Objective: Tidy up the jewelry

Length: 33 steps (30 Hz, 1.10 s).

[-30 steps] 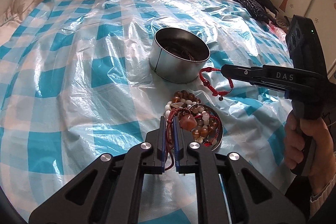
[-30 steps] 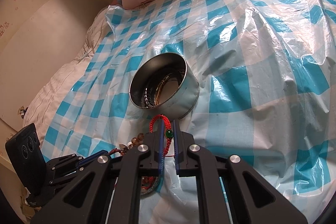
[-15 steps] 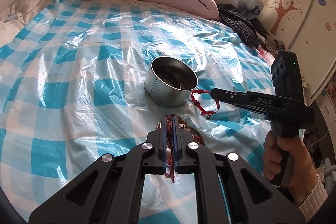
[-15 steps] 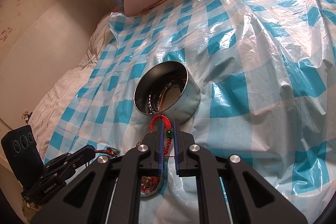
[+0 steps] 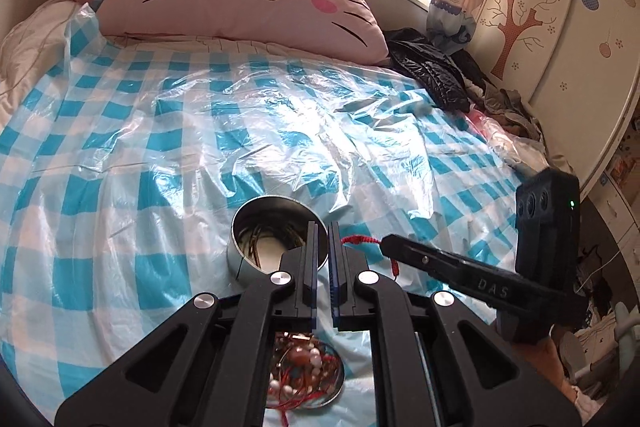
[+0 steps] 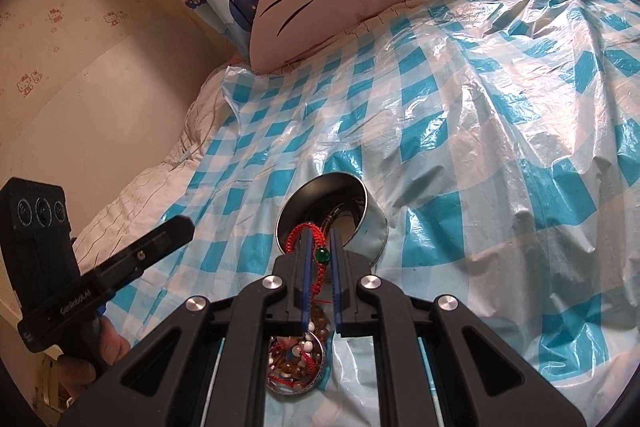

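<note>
Red braided cord, light and limp: we are pinching the bracelet (image 6: 310, 247) beside its green bead in the right gripper (image 6: 320, 255), centre frame, over the tin (image 6: 332, 207). Our left gripper (image 5: 322, 247) is pressed together, seemingly empty.

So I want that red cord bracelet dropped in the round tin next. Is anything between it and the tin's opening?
Nothing visible blocks it. The red cord bracelet hangs pinched in the right gripper, just in front of the round tin, whose mouth is uncovered. The left gripper sits off to the side, shut, not in the path.
</note>
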{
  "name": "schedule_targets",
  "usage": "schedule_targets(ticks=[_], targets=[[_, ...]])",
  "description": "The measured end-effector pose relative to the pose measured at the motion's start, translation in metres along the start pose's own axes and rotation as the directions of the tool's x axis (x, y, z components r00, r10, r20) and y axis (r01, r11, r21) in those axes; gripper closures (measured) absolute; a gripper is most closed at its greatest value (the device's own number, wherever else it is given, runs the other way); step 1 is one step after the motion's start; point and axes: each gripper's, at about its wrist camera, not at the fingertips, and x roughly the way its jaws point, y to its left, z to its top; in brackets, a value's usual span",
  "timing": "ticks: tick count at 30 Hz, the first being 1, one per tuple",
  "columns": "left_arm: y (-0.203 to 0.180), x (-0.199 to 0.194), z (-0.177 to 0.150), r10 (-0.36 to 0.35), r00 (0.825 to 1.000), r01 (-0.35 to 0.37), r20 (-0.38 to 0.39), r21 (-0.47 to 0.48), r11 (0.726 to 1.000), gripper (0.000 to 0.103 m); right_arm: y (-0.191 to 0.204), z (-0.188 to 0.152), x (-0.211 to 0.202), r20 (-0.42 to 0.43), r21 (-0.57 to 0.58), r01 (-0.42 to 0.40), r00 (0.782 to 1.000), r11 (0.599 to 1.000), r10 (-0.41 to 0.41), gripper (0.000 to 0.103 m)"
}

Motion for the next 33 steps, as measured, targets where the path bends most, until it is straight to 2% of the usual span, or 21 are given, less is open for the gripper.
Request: schedule_targets(ticks=[3, 5, 7, 8, 9, 10, 11, 20, 22, 25, 28, 29, 33], targets=[[0.003, 0.007, 0.006, 0.011, 1.000, -0.012, -0.012, -0.010, 1.000, 0.098, -0.004, 0.001, -0.001, 0.001, 0.012, 0.000, 1.000, 1.000, 0.000, 0.094], [0.006, 0.008, -0.001, 0.035, 0.998, -0.035, -0.049, 0.002, 0.999, 0.098, -0.004, 0.002, -0.001, 0.001, 0.012, -0.005, 1.000, 1.000, 0.005, 0.094], [0.012, 0.012, -0.017, 0.057, 0.992, -0.054, -0.117, 0.030, 0.998, 0.090, -0.003, 0.002, -0.002, 0.000, 0.010, -0.012, 1.000, 1.000, 0.012, 0.094], [0.017, 0.015, -0.026, 0.073, 0.986, -0.067, -0.148, 0.043, 0.997, 0.074, -0.002, 0.002, -0.002, -0.001, 0.007, -0.014, 1.000, 1.000, 0.014, 0.094], [0.022, 0.017, -0.036, 0.087, 0.982, -0.078, -0.170, 0.056, 0.995, 0.051, -0.001, 0.002, -0.001, -0.003, 0.004, -0.016, 1.000, 1.000, 0.016, 0.094], [0.026, 0.020, -0.045, 0.092, 0.978, -0.081, -0.188, 0.066, 0.995, 0.045, 0.000, 0.001, -0.002, -0.004, 0.002, -0.017, 1.000, 1.000, 0.017, 0.094], [0.030, 0.023, -0.052, 0.087, 0.973, -0.074, -0.213, 0.068, 0.995, 0.044, 0.000, 0.000, -0.001, -0.007, 0.001, -0.017, 1.000, 1.000, 0.017, 0.094], [0.041, 0.060, -0.078, 0.033, 0.942, -0.011, -0.334, 0.067, 0.998, 0.045, -0.001, -0.002, 0.004, -0.026, 0.002, -0.003, 1.000, 1.000, 0.003, 0.094], [0.041, 0.060, -0.078, 0.021, 0.941, -0.001, -0.337, 0.060, 0.998, 0.066, 0.000, -0.002, 0.005, -0.029, -0.001, -0.002, 1.000, 1.000, 0.002, 0.094], [0.038, 0.053, -0.076, 0.019, 0.946, 0.001, -0.324, 0.062, 0.998, 0.085, -0.001, -0.003, 0.005, -0.030, 0.000, -0.001, 1.000, 1.000, 0.001, 0.094], [0.033, 0.045, -0.074, 0.032, 0.950, -0.011, -0.309, 0.070, 0.997, 0.090, -0.002, -0.003, 0.004, -0.029, 0.004, 0.002, 1.000, 1.000, -0.002, 0.094], [0.033, 0.042, -0.073, 0.026, 0.950, -0.006, -0.311, 0.064, 0.998, 0.096, -0.002, -0.003, 0.004, -0.028, 0.006, 0.002, 1.000, 1.000, -0.002, 0.094], [0.033, 0.026, -0.068, 0.022, 0.953, -0.005, -0.301, 0.057, 0.998, 0.098, -0.002, -0.004, 0.003, -0.027, 0.009, 0.002, 1.000, 1.000, -0.002, 0.094]])
